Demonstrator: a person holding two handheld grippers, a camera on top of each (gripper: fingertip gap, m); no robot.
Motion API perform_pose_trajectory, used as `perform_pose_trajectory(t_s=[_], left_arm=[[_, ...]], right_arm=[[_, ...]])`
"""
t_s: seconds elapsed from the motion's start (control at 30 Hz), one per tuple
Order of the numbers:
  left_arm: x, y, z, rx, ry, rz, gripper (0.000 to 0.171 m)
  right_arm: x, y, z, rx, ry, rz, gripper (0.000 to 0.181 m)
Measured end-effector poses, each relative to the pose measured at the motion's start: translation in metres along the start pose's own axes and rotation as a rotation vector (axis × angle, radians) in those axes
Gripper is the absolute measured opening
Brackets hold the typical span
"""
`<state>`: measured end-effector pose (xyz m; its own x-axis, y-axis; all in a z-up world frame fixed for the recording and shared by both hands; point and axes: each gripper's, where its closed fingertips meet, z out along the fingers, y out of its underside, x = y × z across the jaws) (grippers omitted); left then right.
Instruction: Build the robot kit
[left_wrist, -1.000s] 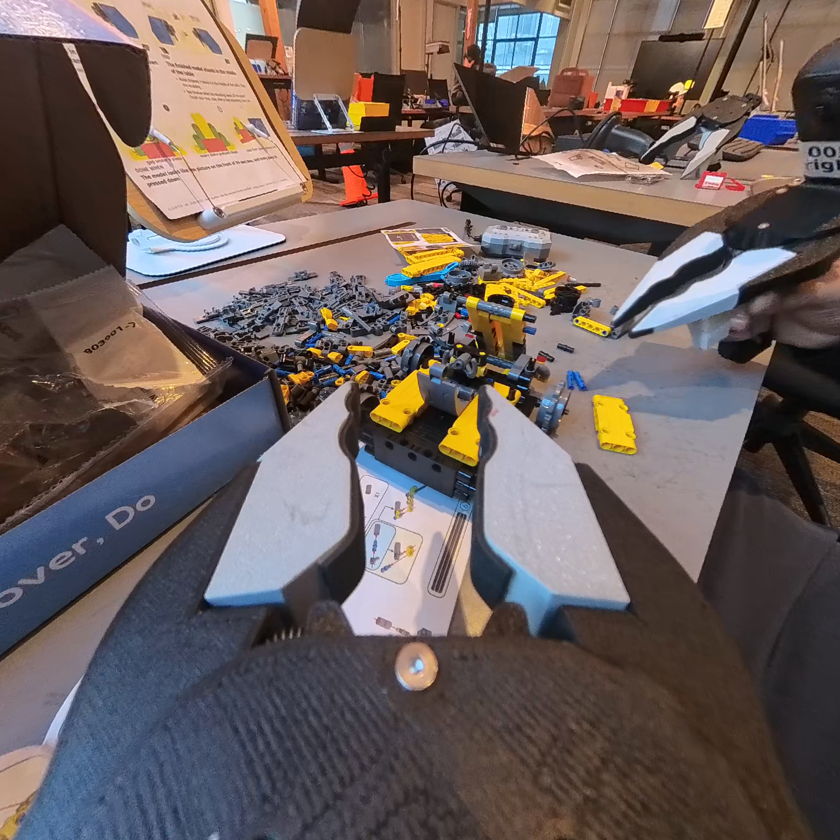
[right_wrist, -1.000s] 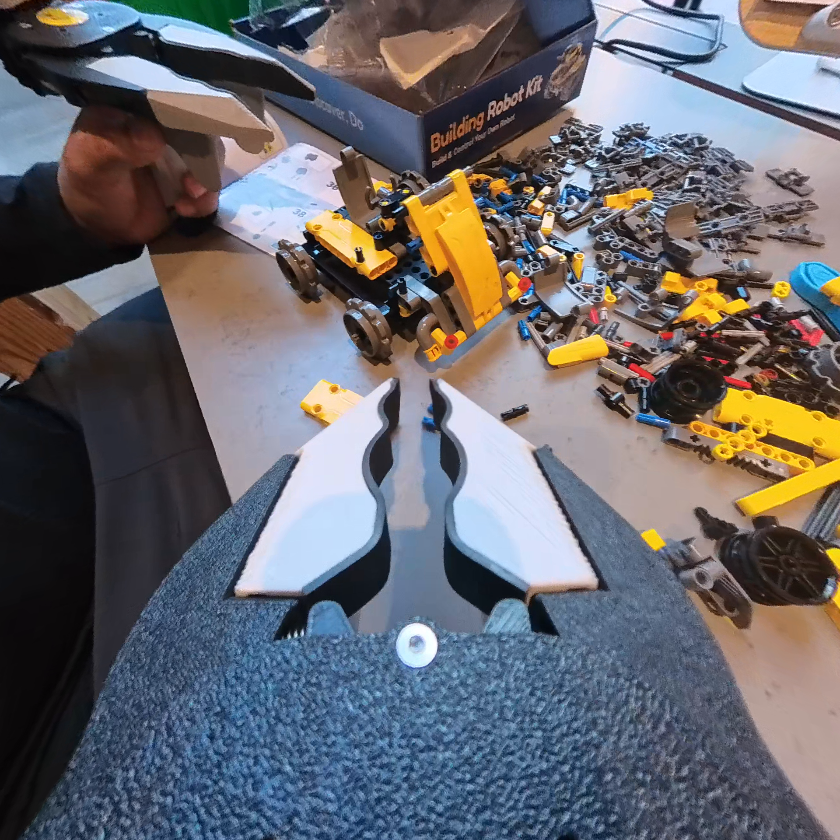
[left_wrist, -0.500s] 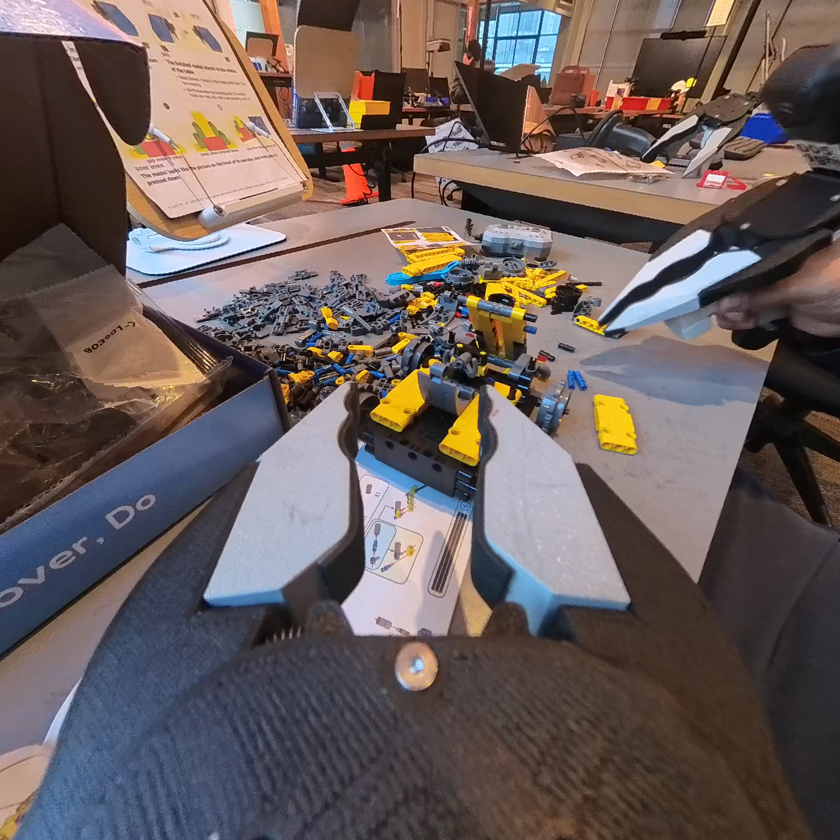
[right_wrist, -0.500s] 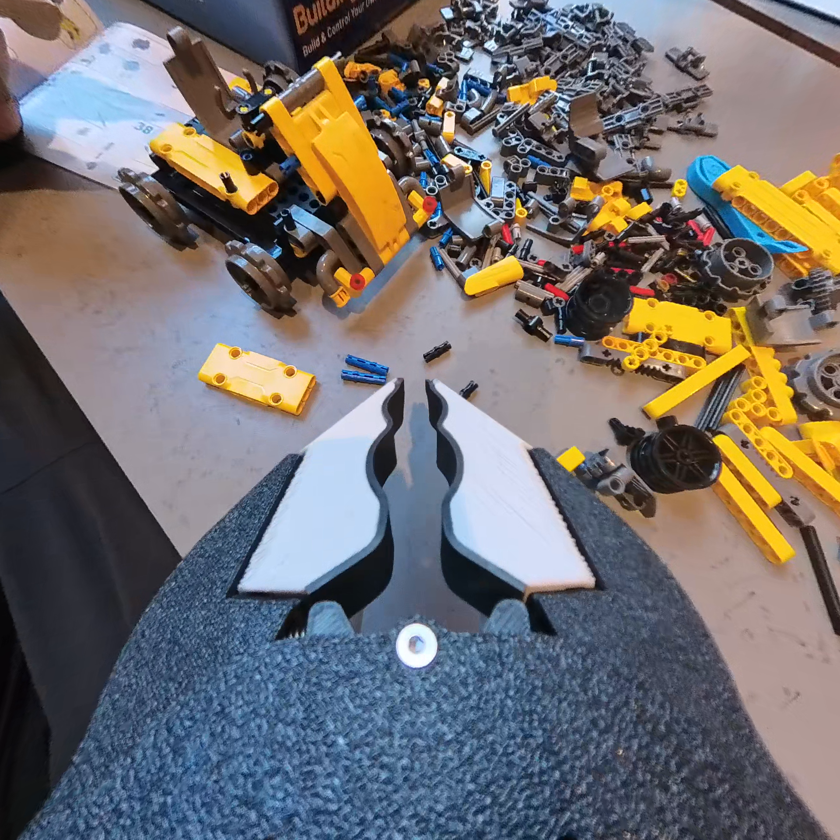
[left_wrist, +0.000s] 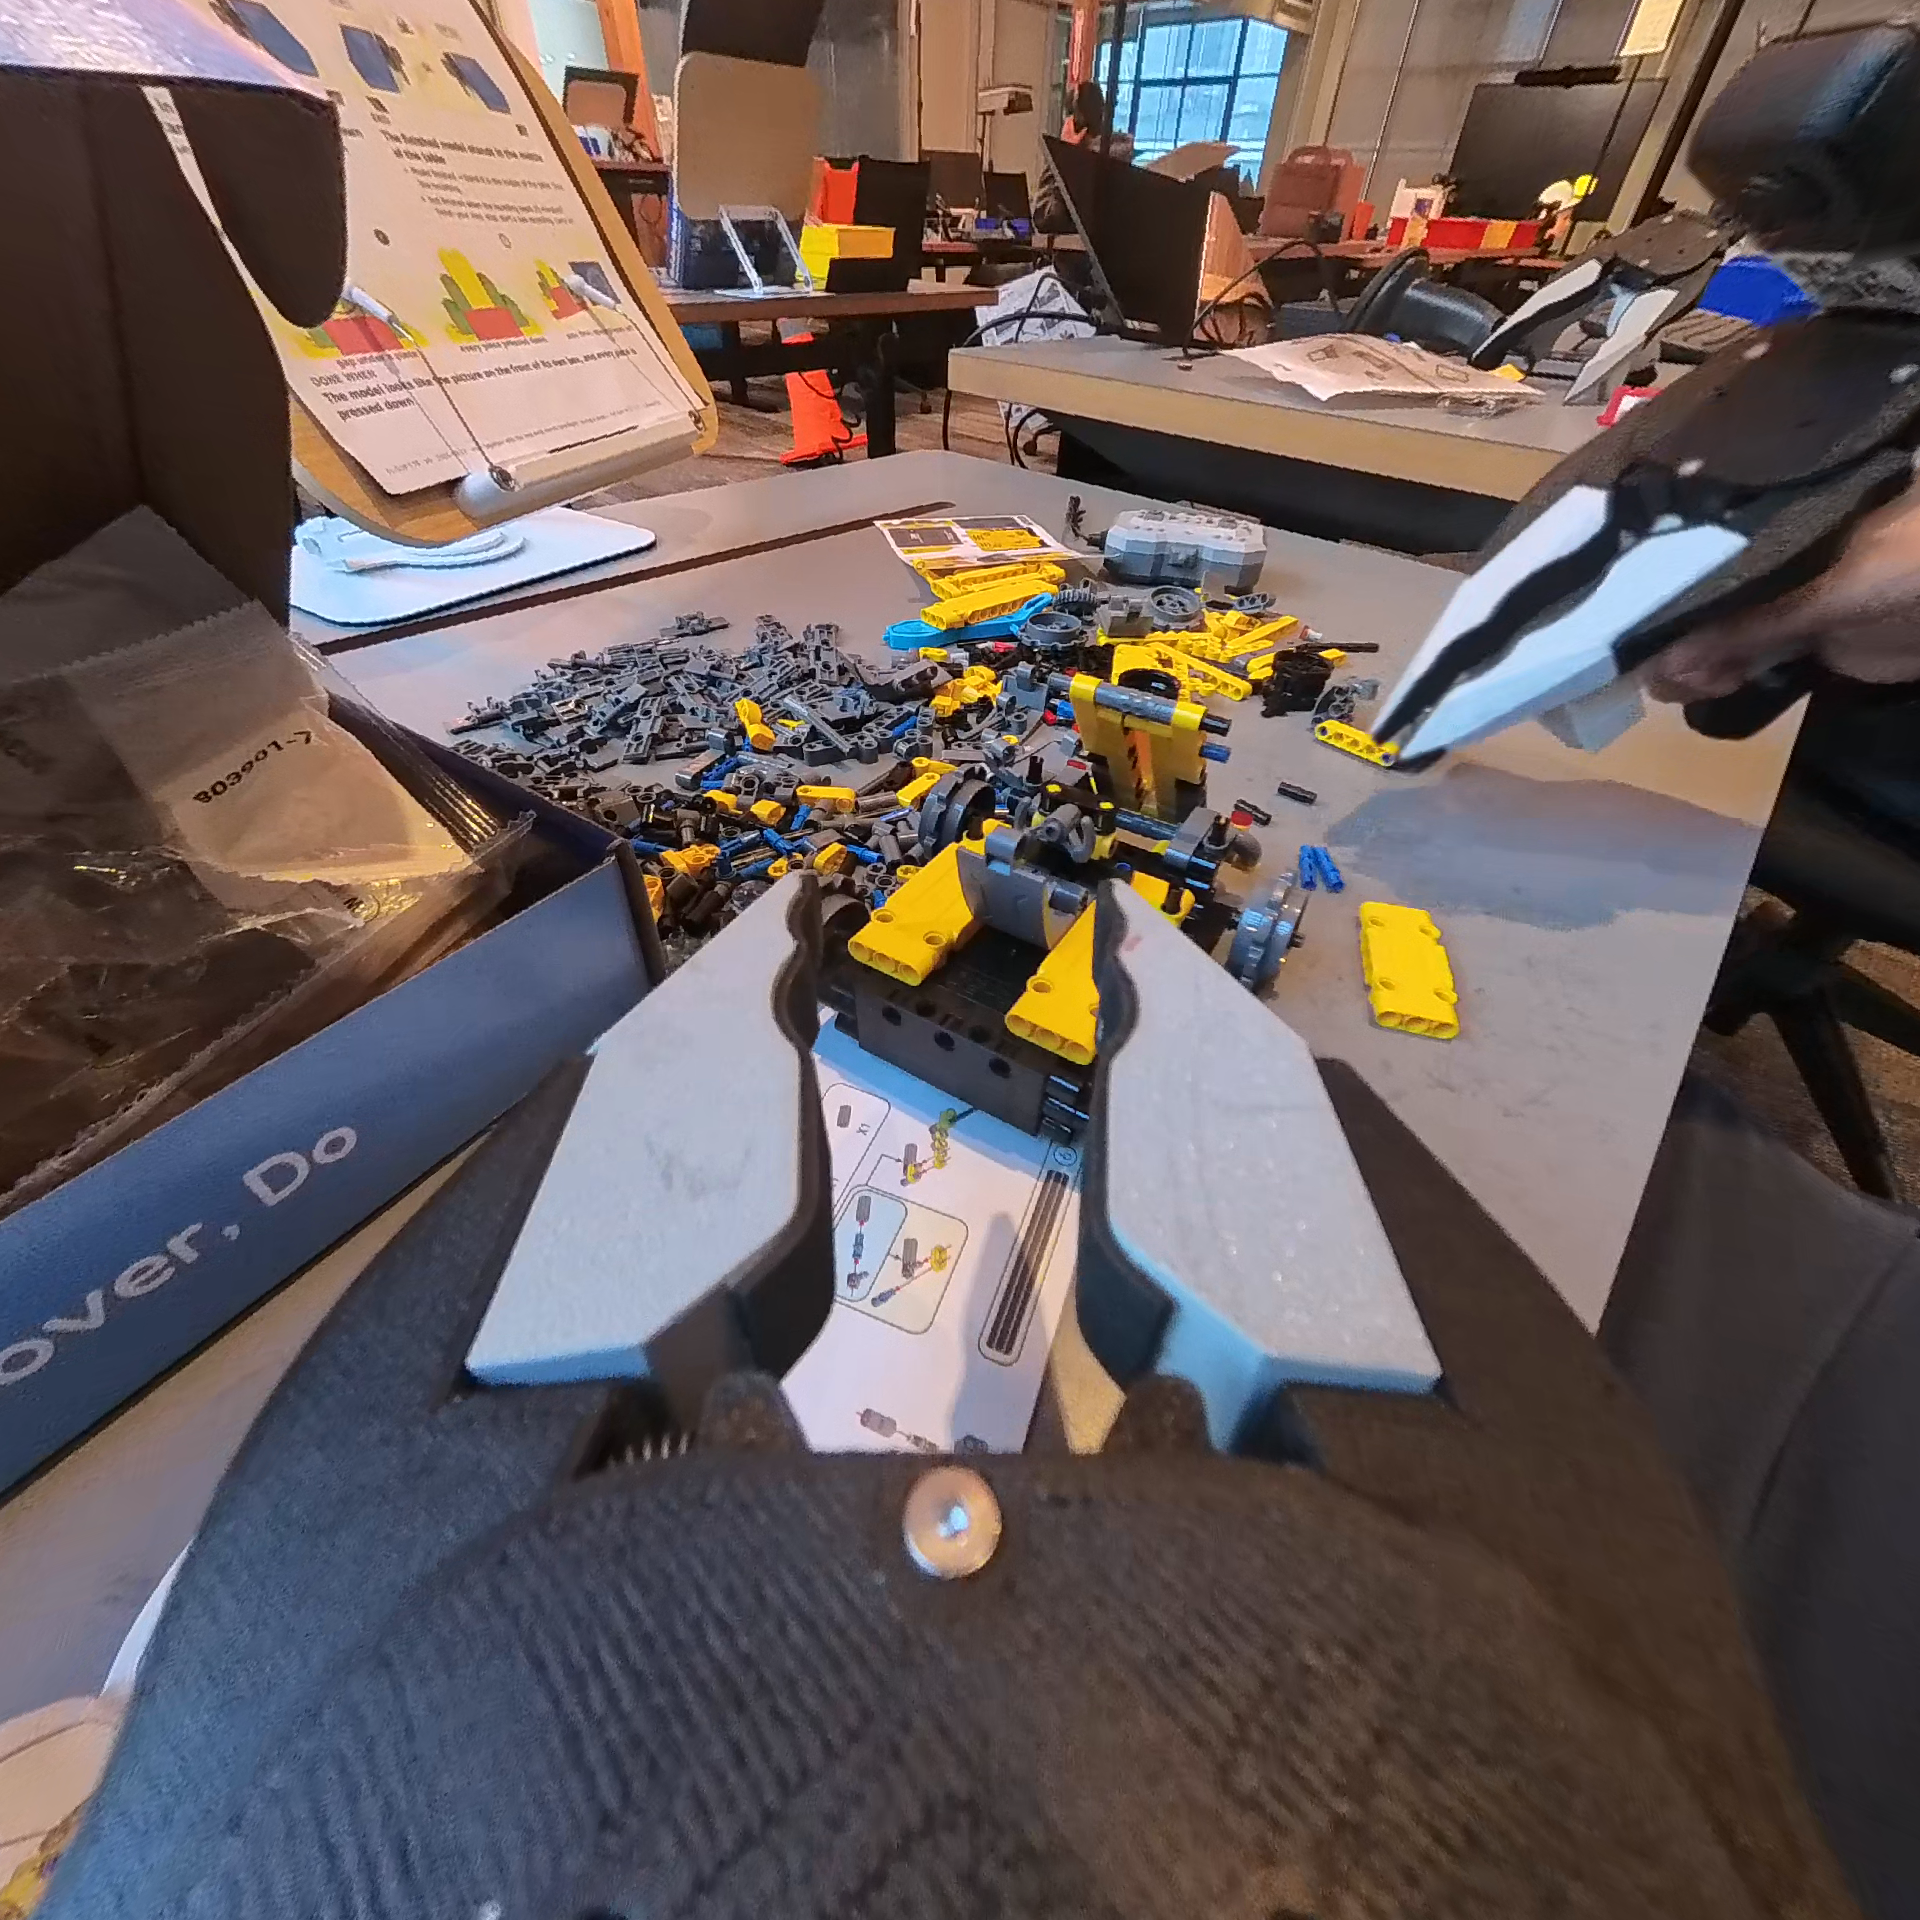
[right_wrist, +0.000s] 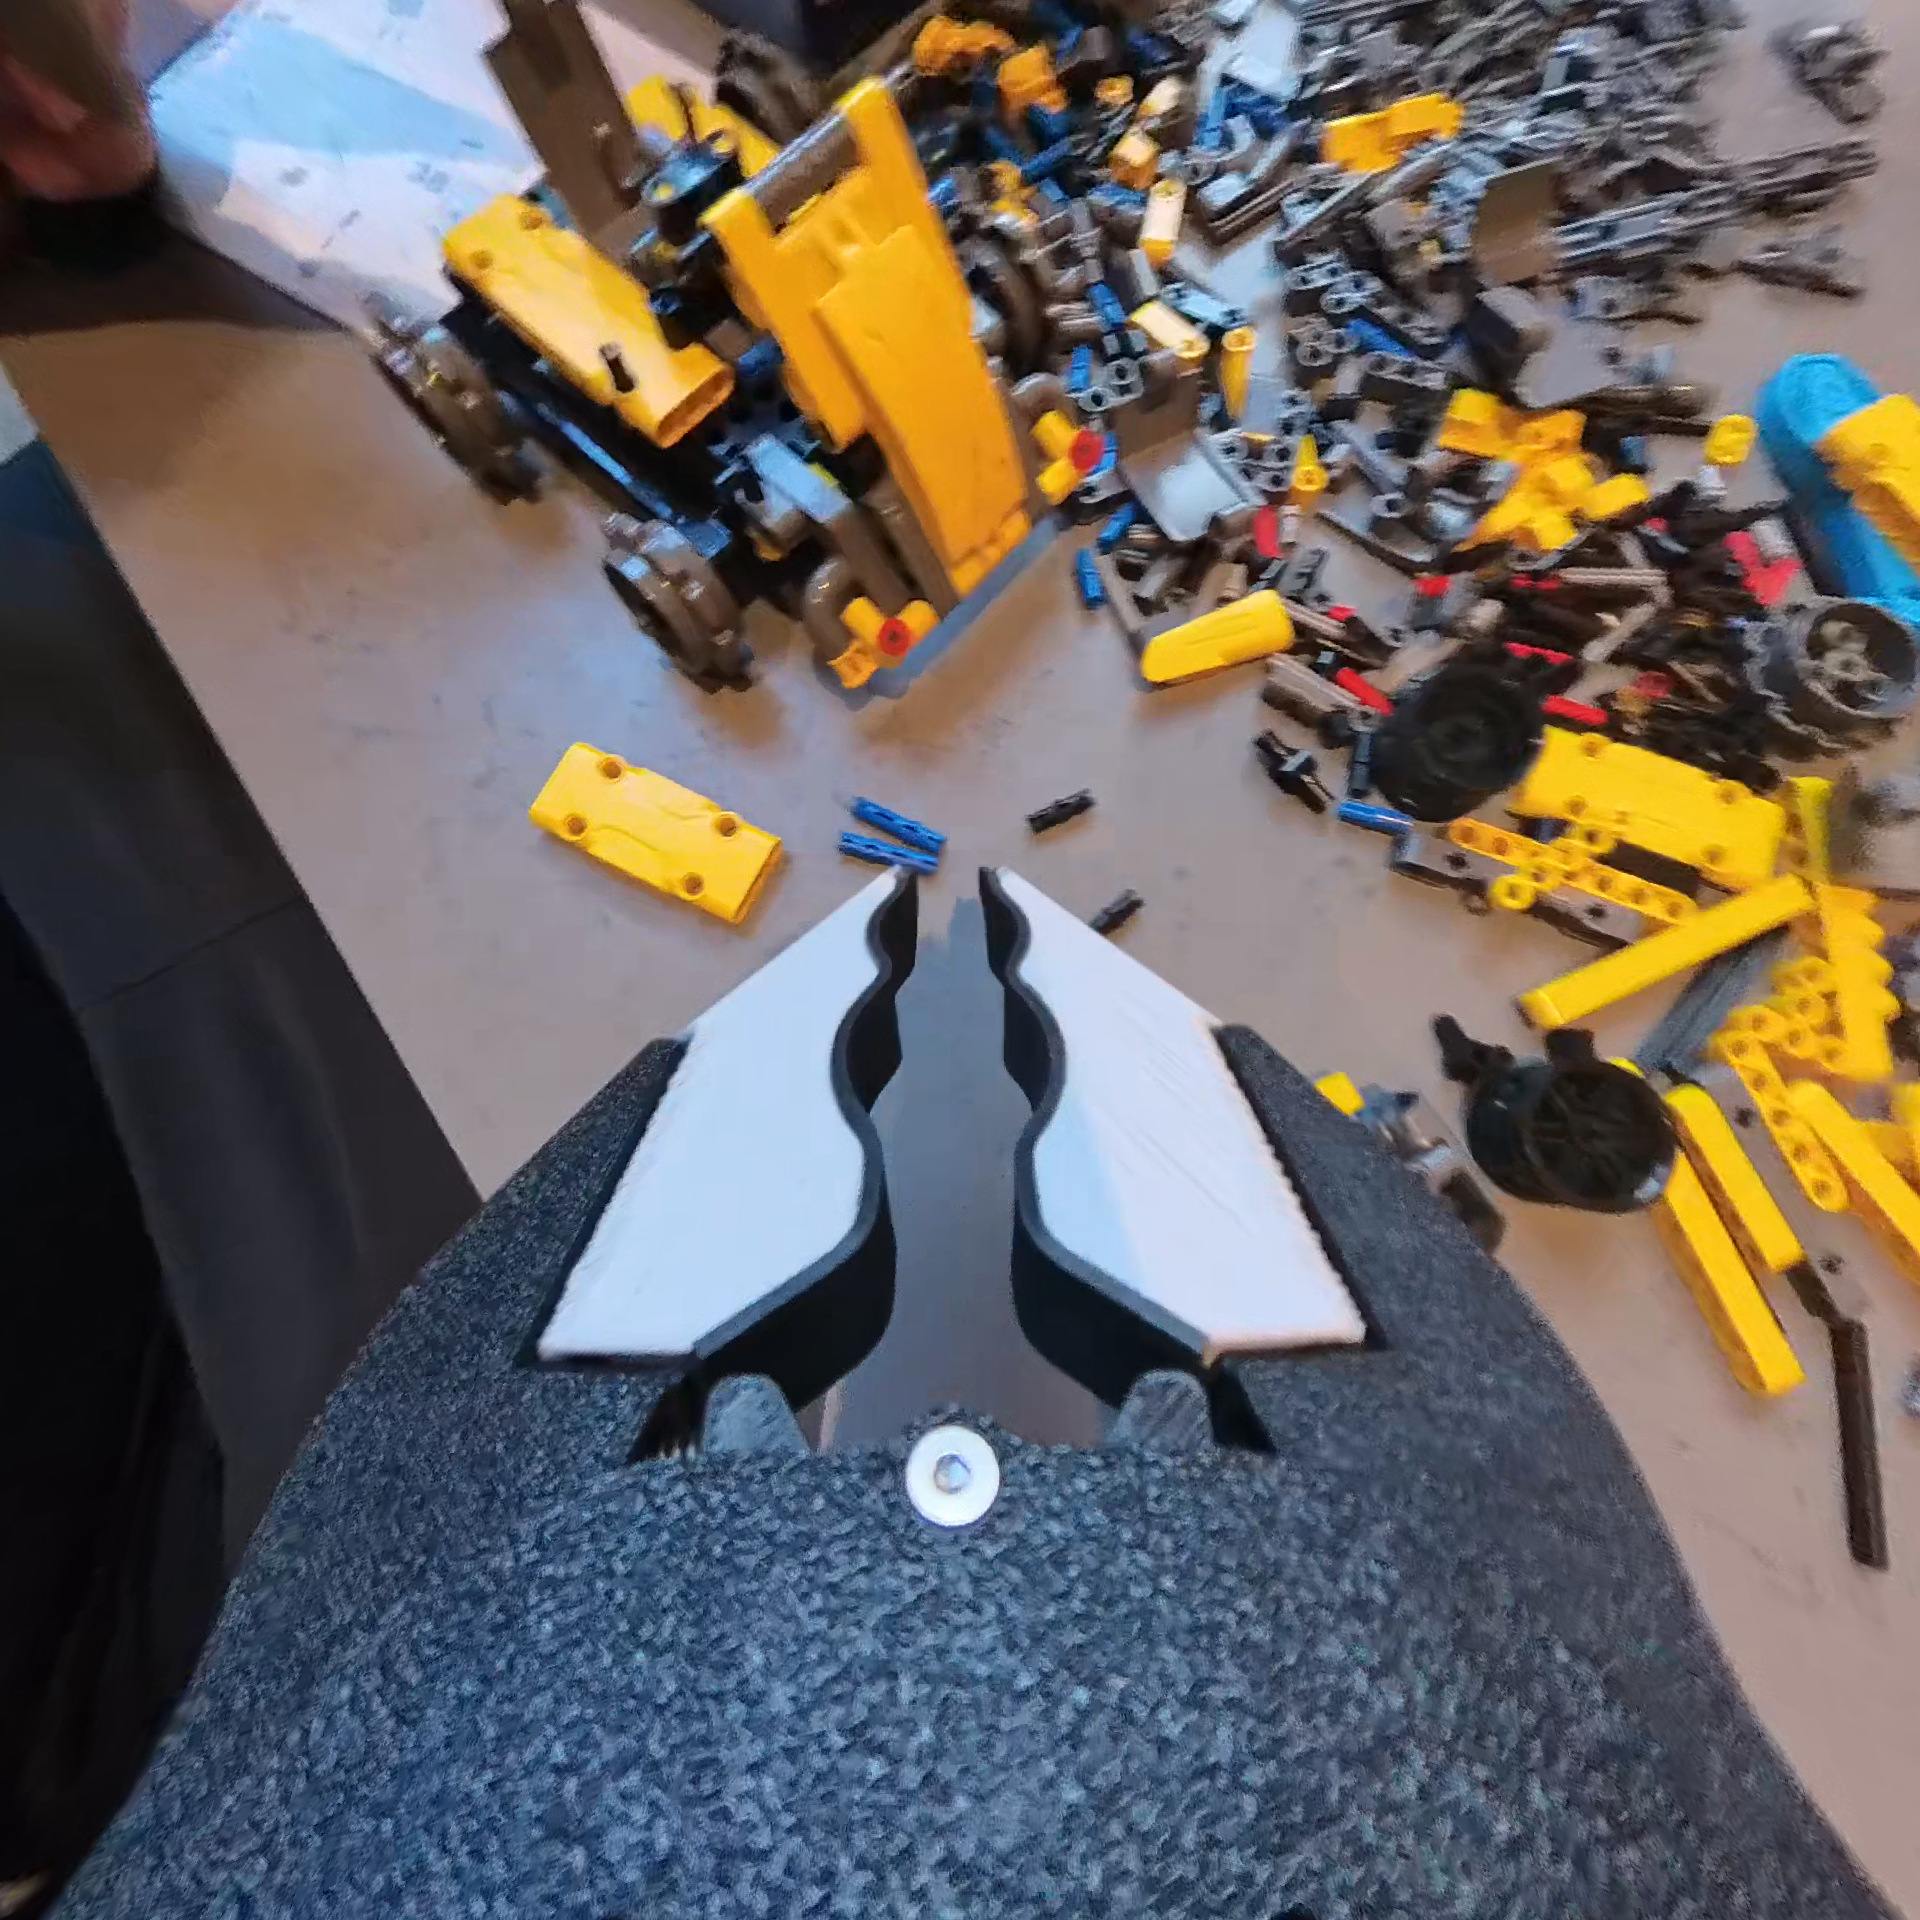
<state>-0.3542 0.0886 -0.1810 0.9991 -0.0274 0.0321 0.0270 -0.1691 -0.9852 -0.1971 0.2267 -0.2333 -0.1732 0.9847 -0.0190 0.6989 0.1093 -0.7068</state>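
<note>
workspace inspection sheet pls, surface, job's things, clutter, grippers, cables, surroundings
surface: grey table, bare along the near right edge.
job's things: half-built yellow and black model, its rear on an instruction sheet; yellow panel and two blue pins lie loose beside it.
clutter: loose parts pile; open blue box of plastic bags at left.
grippers: left gripper jaws wide apart, level with the model's rear, holding nothing; right gripper jaws slightly apart, empty, tips near the blue pins.
cables: nothing seen on this table.
surroundings: page on a stand; office desks behind.
</note>
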Motion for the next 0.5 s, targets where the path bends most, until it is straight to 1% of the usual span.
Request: perform_pose_trajectory(t_s=[0.07,0.13,0.23,0.33,0.5], left_arm=[[0.000,0.000,0.000,0.000,-0.001,-0.001,0.050],[0.000,0.000,0.000,0.003,0.000,-0.001,0.050],[0.000,-0.001,0.000,0.004,0.001,0.001,0.051],[0.001,-0.001,0.000,0.004,0.002,0.004,0.051],[0.005,-0.002,0.001,0.013,0.011,0.026,0.049]], right_arm=[[-0.005,0.006,0.008,-0.058,0.001,-0.069,0.015],[-0.009,0.010,0.014,-0.109,-0.016,-0.141,0.022],[-0.020,0.011,0.020,-0.157,-0.117,-0.183,0.023],[-0.014,0.009,0.023,-0.196,-0.125,-0.228,0.023],[-0.016,0.005,0.025,-0.227,-0.164,-0.266,0.024]])
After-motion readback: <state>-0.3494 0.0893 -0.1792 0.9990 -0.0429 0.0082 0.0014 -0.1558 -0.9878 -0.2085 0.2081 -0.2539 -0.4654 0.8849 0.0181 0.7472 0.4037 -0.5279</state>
